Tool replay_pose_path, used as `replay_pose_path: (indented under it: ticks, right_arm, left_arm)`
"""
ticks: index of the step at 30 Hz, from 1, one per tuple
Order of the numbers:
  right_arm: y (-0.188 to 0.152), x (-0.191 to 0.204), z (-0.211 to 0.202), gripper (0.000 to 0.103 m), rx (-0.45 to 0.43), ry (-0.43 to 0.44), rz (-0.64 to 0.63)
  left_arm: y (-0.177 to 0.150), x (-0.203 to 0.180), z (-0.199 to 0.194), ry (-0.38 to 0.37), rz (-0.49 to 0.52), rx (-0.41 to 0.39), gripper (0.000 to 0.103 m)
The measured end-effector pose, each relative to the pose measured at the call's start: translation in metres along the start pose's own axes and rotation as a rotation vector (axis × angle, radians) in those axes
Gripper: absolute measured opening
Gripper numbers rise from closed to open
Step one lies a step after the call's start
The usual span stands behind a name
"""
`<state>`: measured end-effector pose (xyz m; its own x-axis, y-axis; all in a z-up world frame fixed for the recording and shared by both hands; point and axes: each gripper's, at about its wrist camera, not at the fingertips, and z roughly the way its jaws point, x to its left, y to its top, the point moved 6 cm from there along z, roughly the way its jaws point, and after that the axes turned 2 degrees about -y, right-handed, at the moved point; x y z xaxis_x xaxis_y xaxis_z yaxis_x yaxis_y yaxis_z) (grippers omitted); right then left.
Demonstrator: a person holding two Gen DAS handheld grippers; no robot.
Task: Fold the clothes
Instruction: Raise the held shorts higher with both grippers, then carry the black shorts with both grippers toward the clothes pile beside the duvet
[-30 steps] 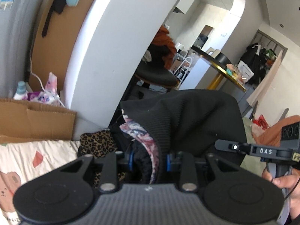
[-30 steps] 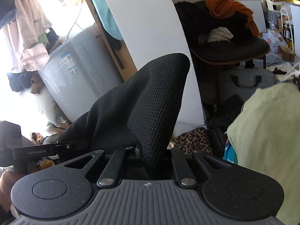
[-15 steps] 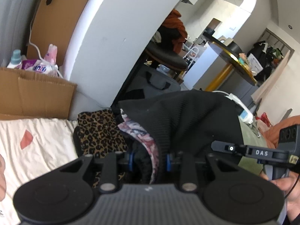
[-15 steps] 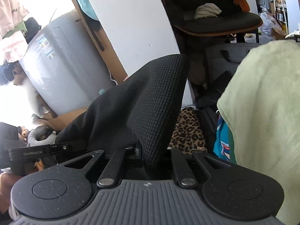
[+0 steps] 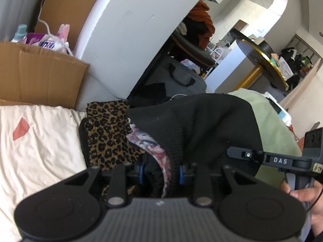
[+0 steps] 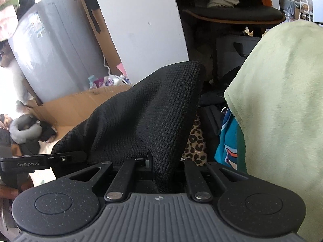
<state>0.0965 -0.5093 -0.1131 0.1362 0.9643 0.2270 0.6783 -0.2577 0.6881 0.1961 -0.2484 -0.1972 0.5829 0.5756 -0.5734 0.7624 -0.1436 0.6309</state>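
A: What changed?
B: Both grippers have come down. A second ago the black knit [image 5: 201, 125] hung high against the wall; now it sits low over the bed [image 5: 40, 141], with the sheet and leopard cloth [image 5: 109, 133] filling more of the left view. Grip is unchanged.

A: Fingers?
B: Left gripper [image 5: 160, 171] is part closed, clamped on a thick bunch: the knit's ribbed hem plus a floral layer [image 5: 149, 147], which looks like a lining, can't confirm. Right gripper [image 6: 161, 167] is nearly shut, pinching a thinner edge of the same knit [image 6: 145, 117].

A: Where's the garment?
B: Held up between the two grippers, stretched across, above the bed's far edge. Whether its lower part touches the sheet can't be seen.

A: Meaning for the task?
B: Looks like lowering it to lay flat before folding. No fold made yet, I'd say.

A: Stuff in the way?
B: Leopard cloth lies at the bed's far edge, right under the left side. Green blanket [image 6: 282, 100] is bulky and close on the right, with a teal item [image 6: 226, 141] under it. Cardboard [image 5: 40, 76] stands beyond the far edge. The landing spot is tight, and the knit could drape over the leopard cloth.
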Motion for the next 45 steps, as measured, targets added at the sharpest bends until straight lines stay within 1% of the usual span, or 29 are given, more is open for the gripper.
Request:
replay_pose_path:
  ticks: [7,12,15,18,21,24,29,33,41,45]
  right_arm:
    - [0.004,-0.005,0.054,0.007,0.003,-0.014,-0.034]
    - [0.008,-0.014,0.092,0.007,0.005,-0.021,-0.041]
    - [0.010,-0.019,0.108,0.007,-0.003,-0.031,-0.054]
    - [0.015,-0.027,0.125,0.007,-0.014,-0.044,-0.060]
    - [0.021,-0.033,0.141,0.007,-0.024,-0.052,-0.056]
    - [0.028,-0.040,0.156,0.008,-0.011,-0.047,-0.052]
    - [0.036,-0.045,0.182,0.008,0.017,-0.048,-0.074]
    - [0.044,-0.044,0.202,0.008,0.034,-0.038,-0.092]
    - [0.052,-0.044,0.252,0.008,0.085,-0.038,-0.126]
    - [0.054,-0.050,0.277,0.008,0.110,-0.053,-0.124]
  left_arm:
    - [-0.005,0.038,0.034,0.001,-0.070,-0.013,0.032]
    - [-0.001,0.059,0.056,0.003,-0.086,-0.020,0.032]
    - [0.001,0.071,0.070,-0.005,-0.122,-0.018,0.032]
    - [0.005,0.075,0.082,-0.009,-0.100,-0.023,0.032]
    - [0.009,0.081,0.092,-0.022,-0.099,-0.022,0.032]
    - [0.014,0.089,0.102,-0.028,-0.108,-0.017,0.032]
    - [0.023,0.100,0.114,-0.013,-0.102,-0.004,0.032]
    - [0.029,0.116,0.124,0.002,-0.145,-0.003,0.032]
    - [0.039,0.144,0.147,0.040,-0.198,0.014,0.032]
    - [0.044,0.154,0.162,0.056,-0.196,0.031,0.032]
